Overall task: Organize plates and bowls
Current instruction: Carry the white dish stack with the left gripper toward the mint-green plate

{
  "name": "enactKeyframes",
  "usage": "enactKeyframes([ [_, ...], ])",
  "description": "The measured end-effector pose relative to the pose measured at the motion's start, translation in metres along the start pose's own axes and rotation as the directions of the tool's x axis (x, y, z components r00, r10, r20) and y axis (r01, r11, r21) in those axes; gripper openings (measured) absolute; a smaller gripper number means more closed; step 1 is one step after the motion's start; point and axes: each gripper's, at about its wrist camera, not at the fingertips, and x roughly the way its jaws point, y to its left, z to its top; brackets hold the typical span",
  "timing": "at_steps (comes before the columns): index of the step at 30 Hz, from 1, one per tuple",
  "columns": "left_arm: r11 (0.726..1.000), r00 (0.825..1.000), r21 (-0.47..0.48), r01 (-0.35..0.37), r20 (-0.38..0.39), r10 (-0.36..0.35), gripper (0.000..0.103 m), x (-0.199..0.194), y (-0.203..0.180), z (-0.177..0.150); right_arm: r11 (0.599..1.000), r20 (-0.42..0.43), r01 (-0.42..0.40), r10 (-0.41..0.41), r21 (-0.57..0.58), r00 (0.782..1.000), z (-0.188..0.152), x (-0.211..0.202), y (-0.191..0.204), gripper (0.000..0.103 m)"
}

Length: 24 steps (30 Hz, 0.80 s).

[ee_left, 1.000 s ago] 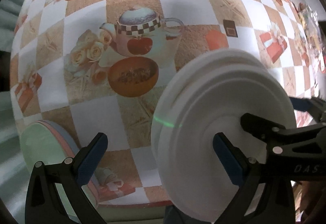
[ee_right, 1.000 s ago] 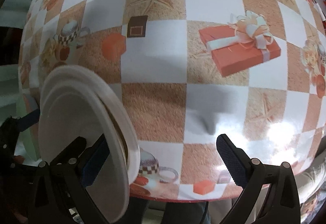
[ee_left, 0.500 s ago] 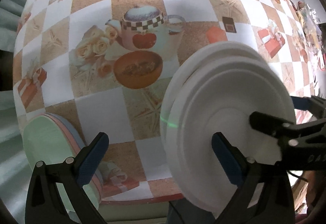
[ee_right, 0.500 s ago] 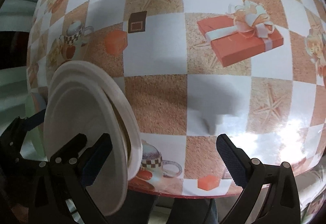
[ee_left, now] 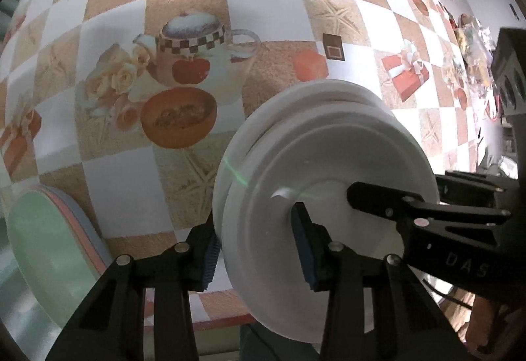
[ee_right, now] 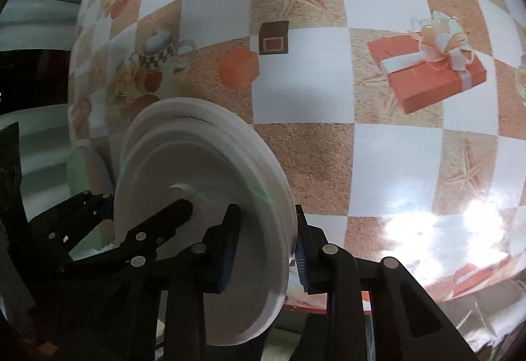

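— Two white plates (ee_left: 328, 183) sit nested and on edge between your grippers, held above the near edge of the table, with the underside of the outer one facing the left camera. Where do your left fingers stand?

— Your left gripper (ee_left: 256, 249) is nearly closed on the lower rim of that white stack: one blue pad (ee_left: 210, 257) sits behind the rim, the other lies on the facing underside, so the rim runs right between them.

— And your right gripper?

— Your right gripper (ee_right: 263, 249) is closed down the same way on the plates (ee_right: 203, 210). In its own view one pad presses the near face and the other sits just past the far rim (ee_right: 300, 252). In the left view its black finger (ee_left: 388, 206) lies across the middle well of the plate.

— What else is near you?

— Low on your left, at the table edge, a green plate (ee_left: 42, 249) tops a stack with pink and blue rims showing beneath it, well apart from the white pair. The checkered tablecloth (ee_left: 184, 3), printed with teapots, starfish and gift boxes, covers the table under both grippers.
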Motion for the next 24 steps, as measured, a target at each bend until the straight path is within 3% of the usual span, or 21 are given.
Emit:
enactKeyframes([
  [14, 0.998, 0.994, -0.061, 0.013, 0.107, -0.007, 0.042, -0.051, 0.014, -0.032, 0.995, 0.064, 0.073, -0.068, -0.069, 0.996, 0.0, -0.041, 0.039, 0.033],
  [24, 0.982, 0.984, -0.19, 0.017, 0.176, 0.017, 0.042, -0.081, 0.053, -0.054, 0.975, 0.076, 0.093, -0.078, -0.204, 0.994, -0.01, -0.05, 0.098, 0.033],
])
